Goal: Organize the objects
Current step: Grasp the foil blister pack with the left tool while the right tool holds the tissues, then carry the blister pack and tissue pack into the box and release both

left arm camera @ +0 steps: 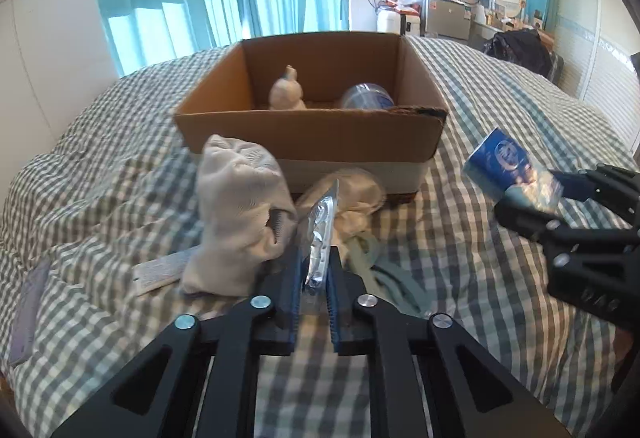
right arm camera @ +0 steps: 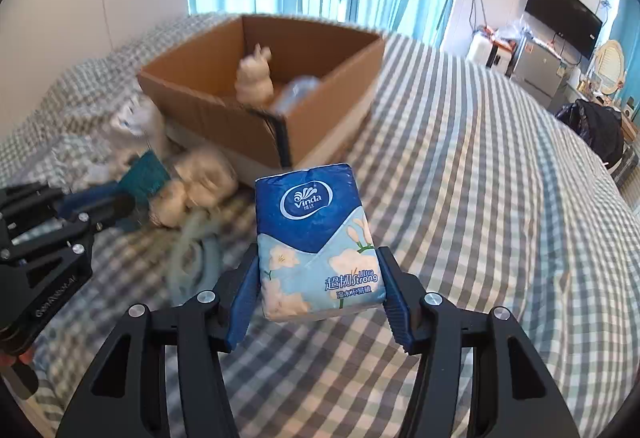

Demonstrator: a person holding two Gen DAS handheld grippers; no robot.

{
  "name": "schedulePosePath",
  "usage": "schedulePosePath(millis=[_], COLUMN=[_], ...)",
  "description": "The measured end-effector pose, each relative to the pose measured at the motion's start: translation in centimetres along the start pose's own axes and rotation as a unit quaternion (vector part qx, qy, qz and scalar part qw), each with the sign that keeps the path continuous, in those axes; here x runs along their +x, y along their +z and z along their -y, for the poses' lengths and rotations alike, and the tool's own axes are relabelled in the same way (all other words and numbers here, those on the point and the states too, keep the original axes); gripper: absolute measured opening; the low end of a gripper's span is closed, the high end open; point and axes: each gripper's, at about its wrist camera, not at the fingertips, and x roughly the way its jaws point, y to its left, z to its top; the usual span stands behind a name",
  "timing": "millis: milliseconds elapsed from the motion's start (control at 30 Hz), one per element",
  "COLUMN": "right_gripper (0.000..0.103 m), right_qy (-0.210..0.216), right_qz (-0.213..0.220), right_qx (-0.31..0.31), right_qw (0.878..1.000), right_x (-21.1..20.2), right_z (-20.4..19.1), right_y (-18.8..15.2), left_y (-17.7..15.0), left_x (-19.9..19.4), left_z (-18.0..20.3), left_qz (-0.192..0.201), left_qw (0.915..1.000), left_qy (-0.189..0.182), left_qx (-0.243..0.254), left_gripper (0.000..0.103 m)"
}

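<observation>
Left hand-held gripper (left arm camera: 314, 278) tight on thin foil blister pack (left arm camera: 320, 238), right hand-held gripper (right arm camera: 316, 294) around glossy tissue packet (right arm camera: 316, 238).

Over at nine o'clock in the right wrist view, the left tool (right arm camera: 132, 203) is a smear, and whatever it pinches there can't be read. The cloth heap (right arm camera: 192, 189) beside it blurs too. Inside the cardboard box (right arm camera: 224, 125), the pale figurine (right arm camera: 254, 77) is soft-edged, its base hidden behind the near wall. The clear tub (left arm camera: 368, 97) shows only its top. The right tool (left arm camera: 528, 193) runs off the frame at three o'clock.
</observation>
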Motion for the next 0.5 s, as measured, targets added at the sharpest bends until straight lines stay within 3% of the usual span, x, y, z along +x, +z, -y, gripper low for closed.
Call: schedulePosePath(millis=[200,500], right_gripper=[0.055,0.055], right_qy=[0.019,0.017], right_qz=[0.027,0.061], right_qx=[0.018,-0.003], right_qw=[0.999,0.998], right_x=[-3.4,-8.8], right_z=[-1.7,-4.9], right_y=[0.7,1.7], left_y=[0.2,0.1], left_x=[-2.7,-8.1], left_z=[-1.7,-4.2], left_qz=[0.019,0.068], left_qw=[0.9997,0.9966], left_qy=[-0.003,-0.018], left_qx=[-0.017,-0.042], left_gripper=[0.007,0.007])
